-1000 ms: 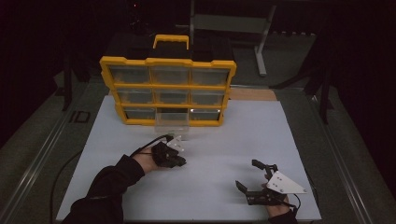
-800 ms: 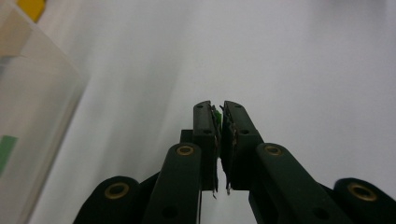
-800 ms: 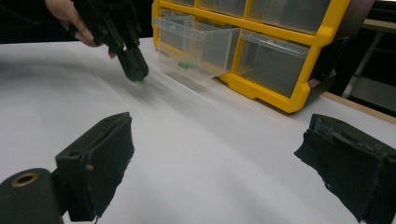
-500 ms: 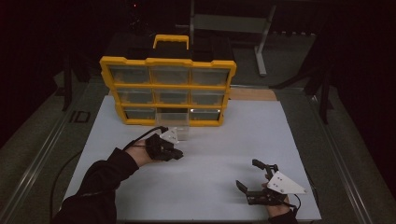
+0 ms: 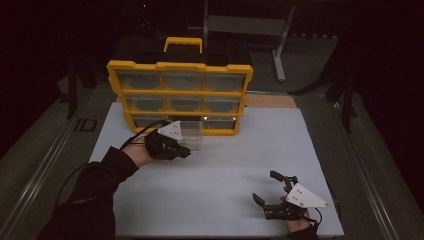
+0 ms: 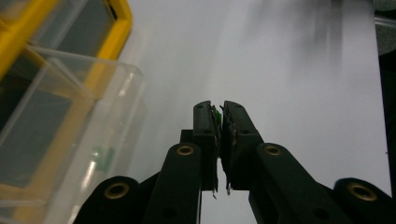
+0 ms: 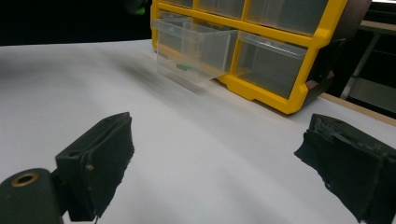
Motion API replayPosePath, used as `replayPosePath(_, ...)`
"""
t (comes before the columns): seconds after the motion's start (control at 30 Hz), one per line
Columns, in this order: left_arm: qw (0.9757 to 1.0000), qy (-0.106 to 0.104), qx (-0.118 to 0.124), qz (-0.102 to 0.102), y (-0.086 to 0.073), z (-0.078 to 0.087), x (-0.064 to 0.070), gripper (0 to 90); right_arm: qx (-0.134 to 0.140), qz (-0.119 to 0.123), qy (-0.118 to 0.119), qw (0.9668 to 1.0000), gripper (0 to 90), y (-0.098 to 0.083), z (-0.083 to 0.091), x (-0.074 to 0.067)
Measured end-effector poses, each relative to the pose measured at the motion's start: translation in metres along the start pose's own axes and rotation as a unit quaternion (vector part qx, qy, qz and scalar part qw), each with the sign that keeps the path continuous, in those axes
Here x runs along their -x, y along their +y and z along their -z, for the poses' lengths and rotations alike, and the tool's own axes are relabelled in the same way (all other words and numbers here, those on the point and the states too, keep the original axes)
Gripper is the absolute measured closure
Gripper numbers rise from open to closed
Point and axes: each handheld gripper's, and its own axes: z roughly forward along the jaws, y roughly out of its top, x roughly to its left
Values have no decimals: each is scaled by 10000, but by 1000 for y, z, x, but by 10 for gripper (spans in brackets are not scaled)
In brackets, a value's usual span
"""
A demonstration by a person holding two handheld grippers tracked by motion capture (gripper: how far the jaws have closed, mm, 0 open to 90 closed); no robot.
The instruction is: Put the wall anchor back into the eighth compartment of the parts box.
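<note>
- High view: a yellow plastic organiser cabinet with clear drawers [image 5: 180, 95] stands at the far side of the white tabletop [image 5: 220, 170]. A clear plastic drawer [image 5: 192, 137] is pulled out of its bottom row, and the left gripper [image 5: 184, 151] sits just beside it, on its near side. The right gripper [image 5: 272, 192] rests near the right front of the tabletop, well apart from the cabinet.
- Left gripper view: the jaws are pressed almost together on a small green piece [image 6: 217, 116], seen only as a sliver between them. The clear drawer lies to the left, with another green bit [image 6: 105, 156] inside it. I judge the step in hand to be carrying a small part between drawer and tabletop; which way I cannot tell.
- Right gripper view: the jaws stand spread wide and empty above the white tabletop, facing the open drawer, which holds a green piece [image 7: 183, 67].
- The next move likely calls for a steady, level carry, since the pinched piece is tiny and could slip.
</note>
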Motion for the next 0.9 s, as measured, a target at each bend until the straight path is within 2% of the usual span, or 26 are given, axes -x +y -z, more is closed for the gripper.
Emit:
replayPosePath(0.2, 9998, 145, 138, 3, 9, 17, -8, 843, -5, 8, -3, 10000, 83, 0, 0, 0)
replayPosePath(0.53, 9990, 324, 298, 114, 21, 34, -22, 843, 1, 7, -7, 10000, 83, 0, 0, 0)
replayPosePath(0.73, 9976, 456, 426, 311, 26, 43, -33, 842, 0, 10, -9, 10000, 83, 0, 0, 0)
replayPosePath(0.9, 9957, 571, 508, 519, 28, 44, -42, 842, -5, 9, -9, 10000, 83, 0, 0, 0)
